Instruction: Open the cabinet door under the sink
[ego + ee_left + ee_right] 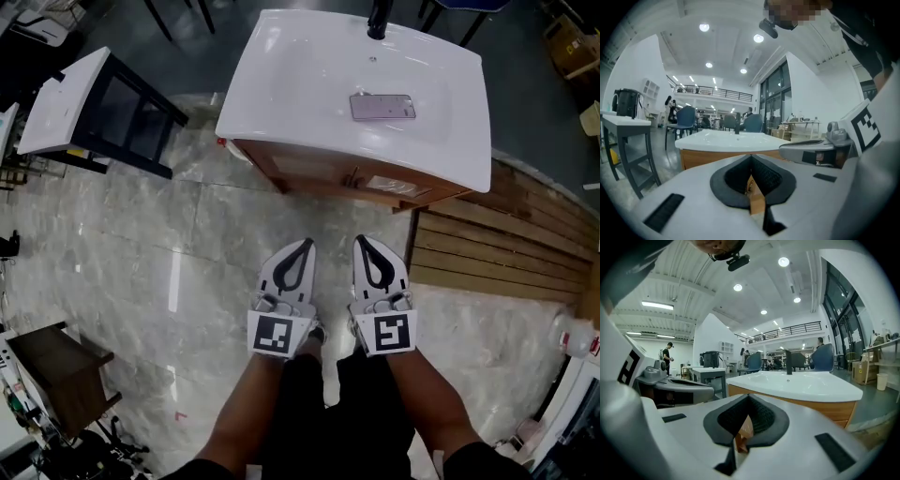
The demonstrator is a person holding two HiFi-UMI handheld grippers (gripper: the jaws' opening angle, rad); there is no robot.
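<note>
Stand: far left in the head view, a dark-framed stand (122,112) with a white top, well apart from the cabinet.
Small table: a dark brown table (56,361) at the lower left edge.
Floor: pale glossy stone tiles (141,244) between the person and the cabinet.
Left tongs: the left tongs (305,244) are closed, tips together and nothing held. Its own view shows only a sliver of wooden cabinet through the slot behind the tips. It points up the picture at the cabinet front and stops short of it.
Sink: a white sink (281,66) tops the cabinet, with a dark tap (379,19) at its far edge.
Phone: a phone (382,107) lies flat in the basin, long side running left to right.
Cabinet: a wooden cabinet (281,161) sits right under the sink, top centre, ahead of both tongs.
Cabinet door: the cabinet door (314,169) is on the side facing the person. It shows only as a narrow band below the sink's rim. Its long line runs left to right and dips a little to the right. It looks flush with the front, and neither pair of tongs touches it.
Right tongs: the right tongs (363,241) are closed and empty, just beside the left pair and roughly parallel to it. They aim at the same cabinet front.
Planks: wooden planks (506,244) cover the floor to the right of the cabinet.
</note>
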